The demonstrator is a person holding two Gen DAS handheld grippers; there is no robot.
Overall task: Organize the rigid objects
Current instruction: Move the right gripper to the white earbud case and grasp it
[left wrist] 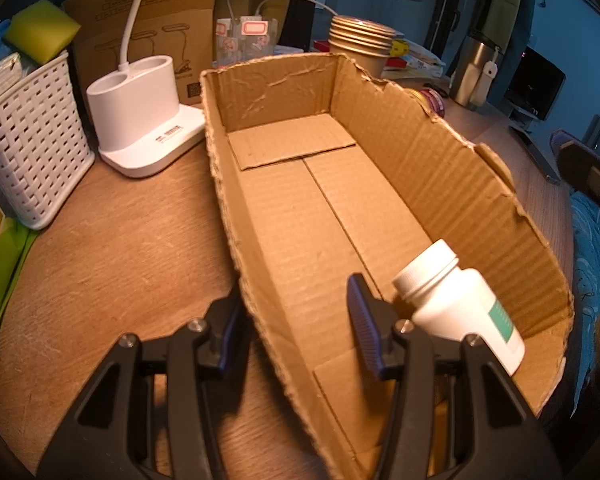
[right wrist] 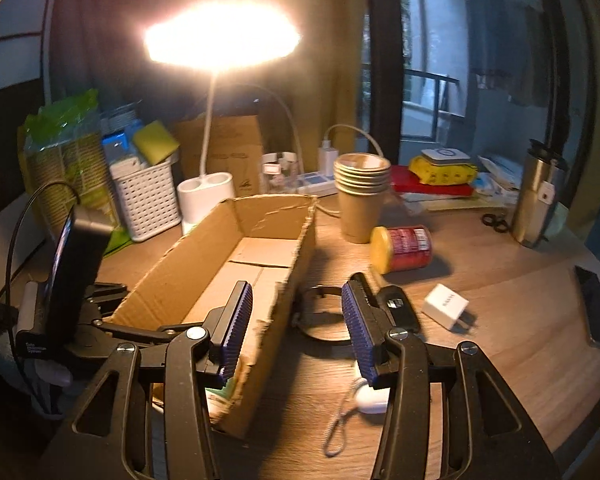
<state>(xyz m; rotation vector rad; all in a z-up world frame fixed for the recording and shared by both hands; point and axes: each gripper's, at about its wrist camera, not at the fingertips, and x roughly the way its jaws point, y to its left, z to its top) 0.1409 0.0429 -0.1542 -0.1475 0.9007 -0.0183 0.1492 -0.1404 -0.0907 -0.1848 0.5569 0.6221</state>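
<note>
A long open cardboard box (left wrist: 452, 168) lies on the wooden table; it also shows in the right wrist view (right wrist: 172, 268). A white pill bottle (left wrist: 456, 300) with a green label lies on its side in the box's near right corner. My left gripper (left wrist: 292, 320) is open and empty, its jaws astride the box's left wall. My right gripper (right wrist: 296, 320) is open and empty, over the box's right wall. Right of the box lie a red can with a yellow lid (right wrist: 404, 249), a white charger cube (right wrist: 446, 306), a black car key (right wrist: 398, 306) and a small white fob (right wrist: 370, 400).
A white lamp base (left wrist: 140, 112), a white basket (left wrist: 24, 140) with a sponge, stacked paper cups (right wrist: 362, 196), a steel flask (right wrist: 538, 200), scissors (right wrist: 494, 222) and a dark phone (right wrist: 594, 308) stand around. The left gripper's body (right wrist: 72, 280) is beside the box.
</note>
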